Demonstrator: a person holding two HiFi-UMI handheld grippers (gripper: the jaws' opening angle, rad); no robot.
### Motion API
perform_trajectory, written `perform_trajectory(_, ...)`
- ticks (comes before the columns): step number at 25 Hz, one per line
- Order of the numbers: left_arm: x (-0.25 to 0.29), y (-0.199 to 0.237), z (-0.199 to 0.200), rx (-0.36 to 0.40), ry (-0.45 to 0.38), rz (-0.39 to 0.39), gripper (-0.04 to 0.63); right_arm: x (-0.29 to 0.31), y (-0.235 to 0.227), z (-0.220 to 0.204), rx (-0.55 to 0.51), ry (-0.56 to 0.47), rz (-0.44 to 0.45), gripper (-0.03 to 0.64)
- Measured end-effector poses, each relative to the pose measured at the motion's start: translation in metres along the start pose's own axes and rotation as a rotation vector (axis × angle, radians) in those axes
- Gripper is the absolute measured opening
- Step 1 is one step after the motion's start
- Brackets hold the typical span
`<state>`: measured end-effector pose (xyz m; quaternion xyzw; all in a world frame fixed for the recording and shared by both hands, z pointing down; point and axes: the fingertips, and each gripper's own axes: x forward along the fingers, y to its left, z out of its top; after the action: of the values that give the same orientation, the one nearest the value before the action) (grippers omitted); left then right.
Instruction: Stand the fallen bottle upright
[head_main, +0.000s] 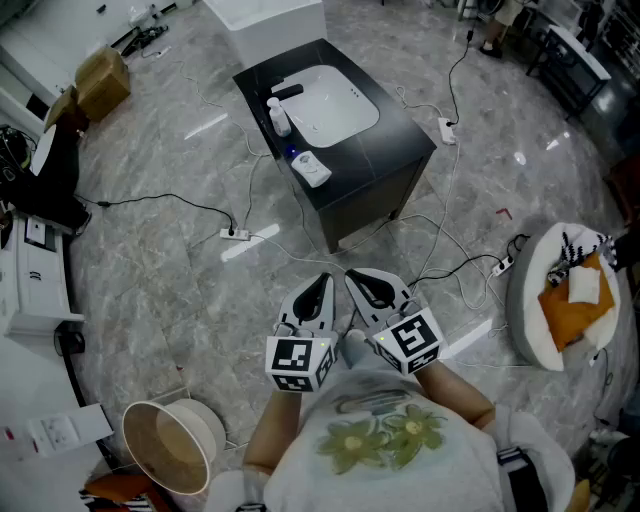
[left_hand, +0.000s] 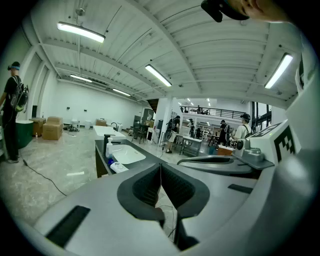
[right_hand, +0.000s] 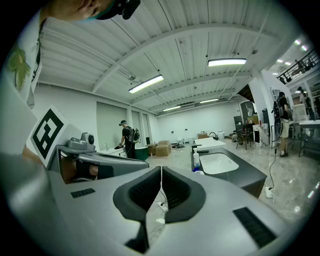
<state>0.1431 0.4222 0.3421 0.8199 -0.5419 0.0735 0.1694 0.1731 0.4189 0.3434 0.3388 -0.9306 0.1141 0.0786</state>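
Head view: left gripper (head_main: 322, 287) and right gripper (head_main: 358, 283) both closed, empty, side by side; bottle (head_main: 312, 169) lies at counter's (head_main: 395, 140) near edge.

A dark surface (head_main: 400, 140) with a white basin (head_main: 335, 100) set into it stands on the grey marble floor (head_main: 170, 300). Cables cross the floor to a power strip (head_main: 238, 235). Cardboard boxes (head_main: 100, 82) sit at the upper left and a round pale bin (head_main: 170, 445) at the lower left. On the right, an orange cushion (head_main: 572, 305) lies in a round white seat (head_main: 530, 310).

Black cabinet (head_main: 400, 150) on grey floor (head_main: 180, 280); on top: white basin (head_main: 335, 100), standing bottle (head_main: 280, 118), white object (head_main: 313, 170) lying flat.
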Motion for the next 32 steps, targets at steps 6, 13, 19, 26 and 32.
perform_trajectory(6,0.0,0.013,-0.007,-0.012,0.01,0.015,0.021,0.006,0.0,-0.009,0.011,0.012,0.001,0.043)
perform_trajectory(13,0.021,0.045,-0.012,-0.08,0.032,-0.003,0.021,0.035,-0.012,-0.02,0.023,0.052,0.009,0.043)
perform_trajectory(19,0.051,0.092,0.006,-0.097,0.026,-0.009,0.021,0.082,-0.03,-0.014,0.011,0.092,0.011,0.043)
perform_trajectory(26,0.092,0.171,0.033,-0.114,0.024,0.006,0.021,0.164,-0.05,0.008,-0.005,0.133,0.02,0.044)
perform_trajectory(32,0.13,0.224,0.068,-0.085,0.008,-0.012,0.021,0.224,-0.072,0.042,-0.014,0.132,0.029,0.044)
